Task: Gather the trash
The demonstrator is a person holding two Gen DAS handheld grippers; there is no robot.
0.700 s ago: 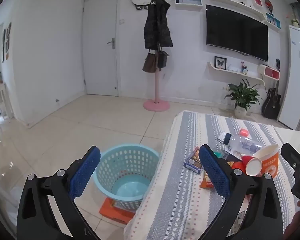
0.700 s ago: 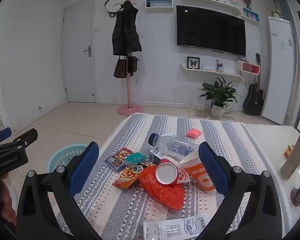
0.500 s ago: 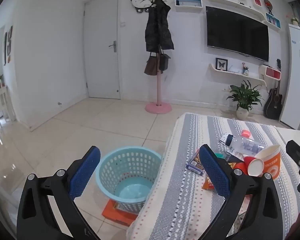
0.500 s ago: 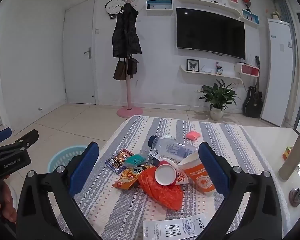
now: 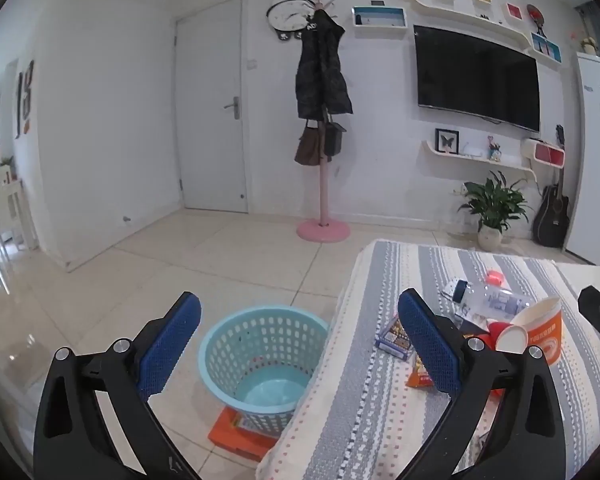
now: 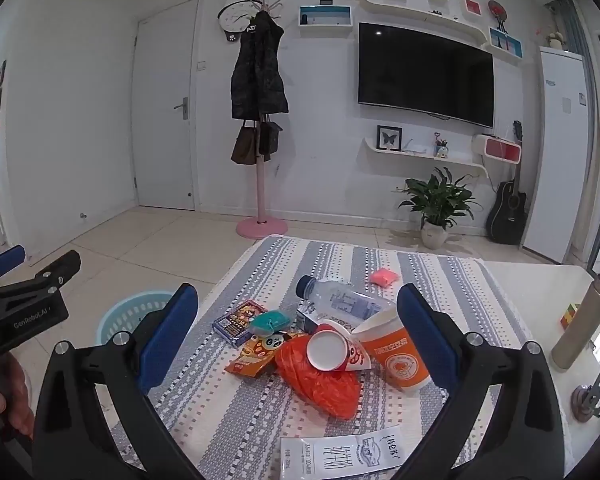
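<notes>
Both tools hang open and empty above the near edge of the bench (image 6: 440, 276): the left tool (image 5: 300, 342) over the blue basket (image 5: 260, 354) on the floor to the left, the right tool (image 6: 298, 332) facing the trash heap. The orange bag (image 6: 320, 380), white-lidded cup (image 6: 334, 350) and orange cup (image 6: 396, 356) touch one another. Best to start on an outlying piece, probably the orange cup, closing squarely across its wall so neighbours don't scatter.

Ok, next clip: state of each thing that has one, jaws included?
left gripper: jaws open, holding nothing
right gripper: jaws open, holding nothing
basket: upright on the floor, no trash visible inside
water bottle: lying on its side, capped
orange paper cup: tipped over
red cup: on its side
door: closed
TV: off
</notes>
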